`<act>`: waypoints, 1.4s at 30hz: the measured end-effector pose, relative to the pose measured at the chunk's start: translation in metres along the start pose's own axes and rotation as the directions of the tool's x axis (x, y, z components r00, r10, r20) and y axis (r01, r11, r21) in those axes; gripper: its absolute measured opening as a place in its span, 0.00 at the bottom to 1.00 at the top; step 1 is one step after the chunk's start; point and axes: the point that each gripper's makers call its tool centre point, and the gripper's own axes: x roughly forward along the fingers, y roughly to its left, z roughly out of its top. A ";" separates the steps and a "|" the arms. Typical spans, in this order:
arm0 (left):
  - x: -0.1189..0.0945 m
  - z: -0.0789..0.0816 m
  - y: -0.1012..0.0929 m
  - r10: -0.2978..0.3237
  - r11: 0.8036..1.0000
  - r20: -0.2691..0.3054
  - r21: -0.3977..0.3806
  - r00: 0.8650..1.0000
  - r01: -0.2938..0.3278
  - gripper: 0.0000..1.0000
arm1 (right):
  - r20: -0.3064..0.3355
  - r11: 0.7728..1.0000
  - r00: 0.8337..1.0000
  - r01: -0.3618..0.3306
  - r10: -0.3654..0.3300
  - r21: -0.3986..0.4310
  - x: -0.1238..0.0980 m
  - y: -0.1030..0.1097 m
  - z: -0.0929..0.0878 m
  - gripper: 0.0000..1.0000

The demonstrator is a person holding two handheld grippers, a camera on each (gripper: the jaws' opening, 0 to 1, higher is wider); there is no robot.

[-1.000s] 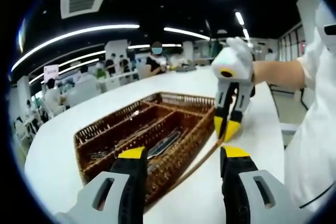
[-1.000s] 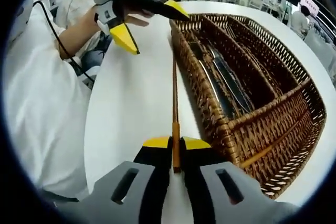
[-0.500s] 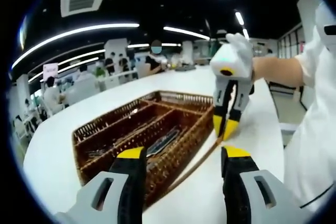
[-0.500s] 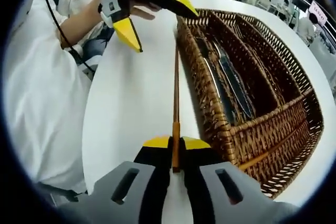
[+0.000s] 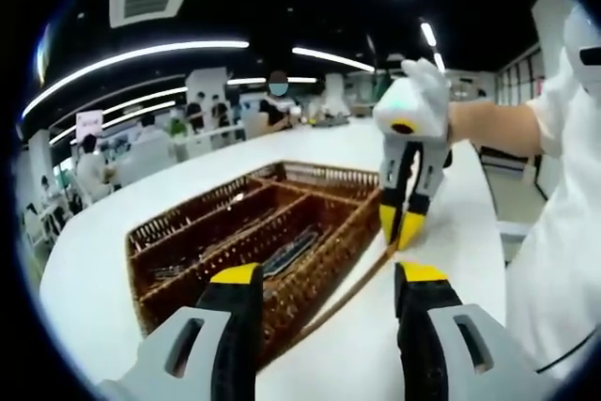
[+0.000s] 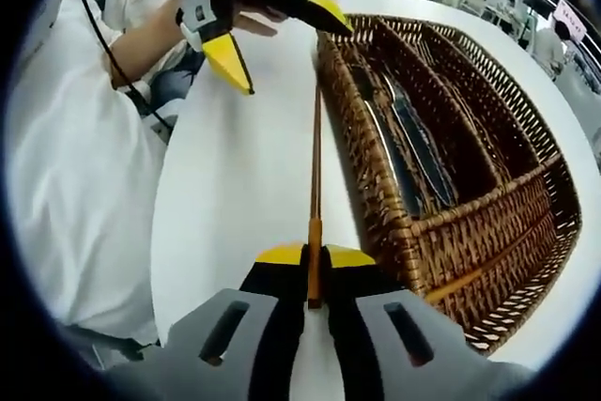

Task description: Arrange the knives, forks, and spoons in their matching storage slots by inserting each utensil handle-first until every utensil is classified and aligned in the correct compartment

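Note:
My right gripper [image 6: 315,255] is shut on the end of a long thin brown utensil [image 6: 315,166]. The utensil runs along the outer wall of the brown wicker tray [image 6: 385,204], over the white table. The tray has several long compartments, and dark metal utensils [image 6: 418,152] lie in the middle ones. My left gripper [image 6: 296,61] hovers open at the tray's far corner, past the utensil's tip. In the left gripper view, my left gripper [image 5: 328,274] stands open and holds nothing. Beyond it, the right gripper [image 5: 401,232] holds the brown utensil [image 5: 347,293] beside the wicker tray [image 5: 188,218].
The tray rests on a long white table [image 5: 441,326] with bare surface on the near side [image 6: 235,185]. The person's white sleeve and body [image 6: 66,185] border that side. Other people sit at tables [image 5: 94,176] far behind.
Both views have shifted slightly. The right gripper has stayed shut on the brown utensil beside the tray, and the left gripper has stayed open.

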 end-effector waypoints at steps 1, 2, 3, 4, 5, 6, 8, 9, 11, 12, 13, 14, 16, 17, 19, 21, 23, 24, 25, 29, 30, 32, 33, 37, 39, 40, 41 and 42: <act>0.000 0.000 -0.001 -0.003 1.000 -0.001 -0.001 1.000 0.003 0.56 | 0.002 1.000 1.000 -0.001 0.001 0.000 0.000 0.000 0.000 0.05; 0.000 -0.001 -0.001 -0.004 1.000 -0.001 -0.002 1.000 0.004 0.56 | 0.003 1.000 1.000 -0.003 0.003 0.002 0.000 0.000 0.000 0.05; 0.000 -0.001 -0.001 -0.005 1.000 -0.001 -0.002 1.000 0.005 0.56 | 0.003 1.000 1.000 -0.004 0.004 0.003 0.000 0.001 0.001 0.05; 0.001 -0.001 -0.002 -0.007 1.000 -0.002 -0.002 1.000 0.007 0.55 | 0.006 1.000 1.000 -0.007 0.007 0.003 0.000 0.001 0.001 0.05; 0.001 -0.001 -0.002 -0.009 1.000 -0.002 -0.002 1.000 0.009 0.55 | 0.011 1.000 1.000 -0.011 0.011 0.005 0.000 0.002 0.002 0.05; 0.001 -0.001 -0.002 -0.009 1.000 -0.001 -0.003 1.000 0.009 0.55 | 0.012 1.000 1.000 -0.012 0.012 0.006 0.000 0.002 0.002 0.05; 0.001 0.000 -0.002 -0.011 1.000 0.002 -0.008 1.000 0.011 0.55 | 0.012 1.000 1.000 -0.015 0.015 0.008 0.000 0.002 0.002 0.05; 0.001 0.000 -0.002 -0.011 1.000 0.002 -0.008 1.000 0.011 0.54 | 0.015 1.000 1.000 -0.019 0.018 0.011 0.000 0.002 0.002 0.05; 0.001 0.000 -0.003 -0.015 1.000 0.001 -0.009 1.000 0.015 0.53 | 0.020 1.000 1.000 -0.024 0.024 0.019 0.000 0.002 0.002 0.05; 0.001 -0.001 -0.003 -0.018 1.000 0.000 -0.011 1.000 0.018 0.52 | 0.026 0.999 0.999 -0.027 0.027 0.022 -0.001 0.002 0.003 0.05; 0.001 -0.002 -0.005 -0.024 1.000 -0.003 -0.012 1.000 0.024 0.51 | 0.031 0.999 0.999 -0.037 0.036 0.035 -0.001 0.003 0.003 0.05; 0.001 -0.002 -0.006 -0.028 1.000 -0.003 -0.013 1.000 0.028 0.50 | 0.036 0.998 0.999 -0.042 0.041 0.036 -0.001 0.003 0.004 0.05; 0.002 -0.003 -0.009 -0.040 0.999 -0.007 -0.015 0.999 0.040 0.49 | 0.041 0.998 0.998 -0.049 0.048 0.042 0.000 0.004 0.004 0.05; 0.002 -0.004 -0.010 -0.044 0.999 -0.008 -0.015 0.999 0.044 0.48 | 0.044 0.997 0.998 -0.053 0.051 0.046 0.000 0.005 0.004 0.05; 0.003 -0.004 -0.012 -0.051 0.999 -0.011 -0.014 0.999 0.051 0.48 | 0.057 0.996 0.996 -0.068 0.064 0.061 0.001 0.006 0.005 0.05; 0.003 -0.005 -0.012 -0.054 0.998 -0.013 -0.015 0.998 0.054 0.48 | 0.069 0.994 0.995 -0.080 0.074 0.077 0.000 0.007 0.005 0.05; 0.003 -0.005 -0.013 -0.056 0.998 -0.014 -0.014 0.998 0.055 0.48 | 0.076 0.993 0.994 -0.084 0.078 0.081 0.000 0.007 0.006 0.05; 0.003 -0.004 -0.013 -0.056 0.998 -0.014 -0.013 0.998 0.056 0.48 | 0.080 0.992 0.993 -0.088 0.081 0.086 0.000 0.007 0.006 0.05; 0.003 -0.004 -0.013 -0.057 0.998 -0.014 -0.014 0.998 0.057 0.47 | 0.086 0.992 0.993 -0.091 0.083 0.090 0.000 0.008 0.007 0.05; 0.003 -0.004 -0.014 -0.063 0.998 -0.017 -0.013 0.998 0.063 0.47 | 0.114 0.988 0.989 -0.112 0.099 0.110 0.000 0.010 0.009 0.05; 0.004 -0.004 -0.014 -0.065 0.998 -0.018 -0.013 0.998 0.065 0.47 | 0.119 0.987 0.988 -0.117 0.103 0.113 0.000 0.011 0.009 0.05; 0.004 -0.006 -0.016 -0.070 0.997 -0.024 -0.013 0.997 0.070 0.46 | 0.136 0.982 0.984 -0.134 0.116 0.131 0.001 0.013 0.010 0.05; 0.004 -0.006 -0.016 -0.073 0.997 -0.026 -0.014 0.997 0.072 0.46 | 0.138 0.982 0.983 -0.137 0.119 0.133 0.002 0.013 0.009 0.05; 0.005 -0.006 -0.017 -0.078 0.997 -0.025 -0.018 0.997 0.077 0.46 | 0.166 0.974 0.977 -0.162 0.135 0.158 0.003 0.016 0.011 0.05; 0.005 -0.006 -0.018 -0.082 0.996 -0.025 -0.022 0.996 0.082 0.44 | 0.178 0.970 0.973 -0.174 0.144 0.167 0.003 0.018 0.012 0.05; 0.005 -0.007 -0.018 -0.089 0.996 -0.028 -0.023 0.996 0.088 0.44 | 0.192 0.967 0.970 -0.186 0.152 0.174 0.003 0.018 0.014 0.05; 0.005 -0.007 -0.019 -0.093 0.995 -0.028 -0.024 0.995 0.093 0.43 | 0.200 0.965 0.968 -0.191 0.154 0.181 0.003 0.019 0.014 0.05; 0.005 -0.007 -0.020 -0.097 0.995 -0.029 -0.024 0.995 0.096 0.43 | 0.202 0.964 0.967 -0.193 0.155 0.184 0.003 0.018 0.014 0.05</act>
